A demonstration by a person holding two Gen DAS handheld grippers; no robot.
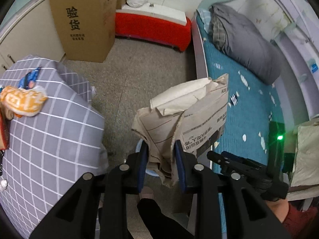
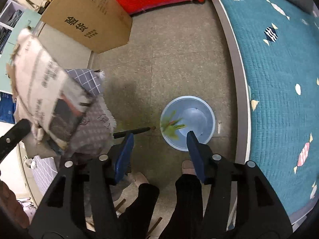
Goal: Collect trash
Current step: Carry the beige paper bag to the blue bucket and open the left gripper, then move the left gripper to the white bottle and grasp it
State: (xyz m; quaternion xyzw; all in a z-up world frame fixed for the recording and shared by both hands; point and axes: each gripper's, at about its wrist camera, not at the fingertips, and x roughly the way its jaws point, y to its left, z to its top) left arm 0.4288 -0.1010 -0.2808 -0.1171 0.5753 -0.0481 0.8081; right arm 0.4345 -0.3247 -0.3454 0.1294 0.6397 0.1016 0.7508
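My left gripper (image 1: 161, 149) is shut on a crumpled sheet of brownish newspaper (image 1: 185, 111), which sticks up between its blue pads over the floor beside the bed. The same newspaper (image 2: 49, 99) shows blurred at the left of the right wrist view. My right gripper (image 2: 159, 137) is open with nothing between its fingers, just above a light blue bin (image 2: 207, 107) on the floor. A green wrapper (image 2: 171, 125), blurred, lies inside the bin against its left wall. An orange snack packet (image 1: 22, 101) rests on grey checked fabric (image 1: 55, 135) at the left.
A tall cardboard box (image 1: 83, 20) and a red bench (image 1: 153, 29) stand at the far end of the floor. The bed with a teal quilt (image 2: 279, 79) runs along the right. A person's dark-trousered legs (image 2: 185, 199) and slippers stand just behind the bin.
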